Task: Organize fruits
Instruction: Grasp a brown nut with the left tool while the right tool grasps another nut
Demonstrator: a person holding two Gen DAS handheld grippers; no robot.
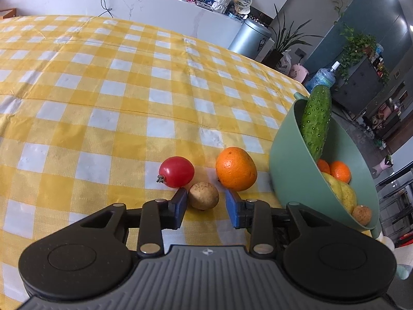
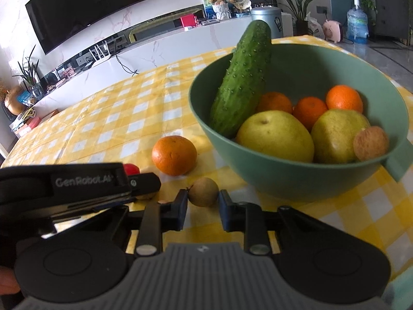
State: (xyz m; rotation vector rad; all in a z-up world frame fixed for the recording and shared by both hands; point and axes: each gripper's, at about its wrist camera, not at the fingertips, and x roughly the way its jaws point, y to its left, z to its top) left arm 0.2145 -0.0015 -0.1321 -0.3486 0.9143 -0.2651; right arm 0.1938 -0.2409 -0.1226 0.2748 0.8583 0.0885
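Two pears (image 2: pixel 275 135) only right view.

Daylight spills across a yellow-and-white checked tablecloth (image 1: pixel 129 82), and behind it runs a long white marble-look counter (image 2: pixel 160 49). A dark curved television (image 2: pixel 85 2) hangs on the pale wall, potted plants (image 1: pixel 286 41) stand about, grey cabinets (image 1: pixel 361 82) line the far side.
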